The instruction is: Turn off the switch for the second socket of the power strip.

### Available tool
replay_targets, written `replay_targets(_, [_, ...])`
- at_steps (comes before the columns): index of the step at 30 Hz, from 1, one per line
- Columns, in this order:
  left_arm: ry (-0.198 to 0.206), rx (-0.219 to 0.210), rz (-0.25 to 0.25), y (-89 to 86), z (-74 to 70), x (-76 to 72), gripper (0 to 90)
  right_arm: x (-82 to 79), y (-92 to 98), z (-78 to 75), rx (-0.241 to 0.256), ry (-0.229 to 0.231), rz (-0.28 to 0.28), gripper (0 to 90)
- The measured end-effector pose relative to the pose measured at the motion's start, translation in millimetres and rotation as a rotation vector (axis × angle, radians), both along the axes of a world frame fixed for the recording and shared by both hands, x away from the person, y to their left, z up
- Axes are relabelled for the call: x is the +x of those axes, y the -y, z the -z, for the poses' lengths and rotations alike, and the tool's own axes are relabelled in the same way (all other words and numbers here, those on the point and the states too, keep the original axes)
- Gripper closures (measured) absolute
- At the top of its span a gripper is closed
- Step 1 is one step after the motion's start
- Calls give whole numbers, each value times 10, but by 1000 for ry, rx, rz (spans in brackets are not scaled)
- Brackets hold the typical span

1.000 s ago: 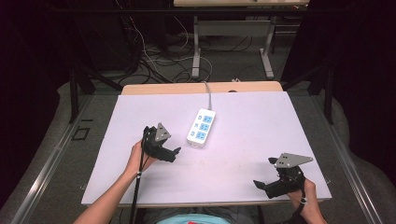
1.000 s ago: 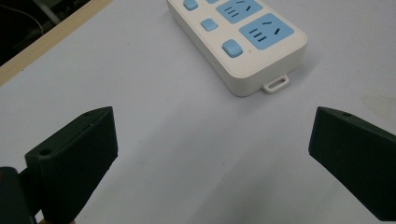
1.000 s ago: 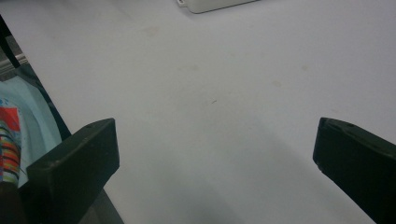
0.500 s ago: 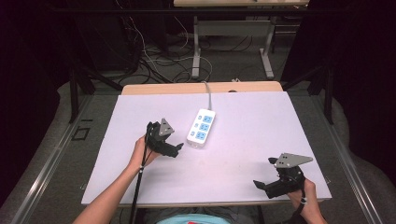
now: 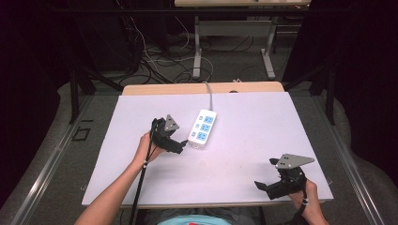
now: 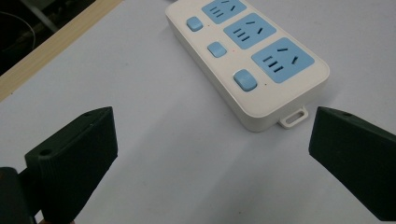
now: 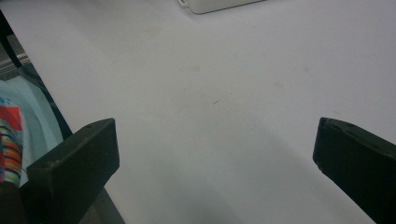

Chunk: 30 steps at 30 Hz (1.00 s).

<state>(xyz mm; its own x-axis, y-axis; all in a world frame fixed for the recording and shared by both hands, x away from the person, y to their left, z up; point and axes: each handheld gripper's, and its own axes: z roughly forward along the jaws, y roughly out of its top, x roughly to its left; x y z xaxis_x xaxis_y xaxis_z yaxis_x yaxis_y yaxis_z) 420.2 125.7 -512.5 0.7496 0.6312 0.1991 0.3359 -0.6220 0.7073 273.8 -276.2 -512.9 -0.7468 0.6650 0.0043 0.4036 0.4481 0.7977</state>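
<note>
High view: table [image 5: 244, 154] lying broad and white, power strip [image 5: 202, 128] sitting centre frame. Left gripper [image 5: 184, 145] is hovering at the strip's near end, jaws spread wide, gripping nothing. Right gripper [image 5: 263, 186] is idling lower right, released. Best to straddle the strip squarely before clenching.

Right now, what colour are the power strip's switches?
Blue, on a white power strip; clearest in the left gripper view.

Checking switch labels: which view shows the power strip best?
Left gripper view: the power strip sits close, with three blue sockets and switches clear. High view shows it whole but small, beside the left gripper. Right gripper view catches one edge.
</note>
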Motion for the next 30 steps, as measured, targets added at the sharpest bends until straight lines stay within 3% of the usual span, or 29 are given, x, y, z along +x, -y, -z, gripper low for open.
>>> replay_targets(11, [-10,-8,-8,10,-61,109,11,3,2,-2,-5,4,-3,0])
replay_targets(12, [5,-20,-22,19,-51,117,11,1,3,-4,-5,3,-4,0])
replay_targets(13, [-10,-10,-13,10,-73,130,11,1,3,-4,-5,3,-4,0])
replay_targets(16, [4,-17,-28,24,-66,162,14,3,9,-5,-4,3,-7,0])
replay_targets(20, [-21,-11,-23,33,-85,228,19,-3,3,-1,5,-9,-1,0])
replay_targets(22, [-13,-23,-38,43,-85,259,23,-5,4,-2,7,-10,1,0])
replay_targets(23, [-32,-22,-33,40,-102,271,25,-2,3,3,11,-7,0,0])
replay_targets(24, [-17,-32,-41,50,-94,282,29,-2,4,3,11,-7,1,0])
replay_targets(26, [-37,-18,-29,48,-116,311,33,-3,5,1,7,-10,1,0])
replay_targets(27, [-20,-35,-42,65,-99,317,33,-3,5,1,7,-10,1,0])
replay_targets(28, [-38,-26,-34,63,-115,326,36,0,7,0,6,-6,0,0])
replay_targets(30, [-27,-40,-44,86,-103,347,39,3,6,1,4,-6,-1,0])
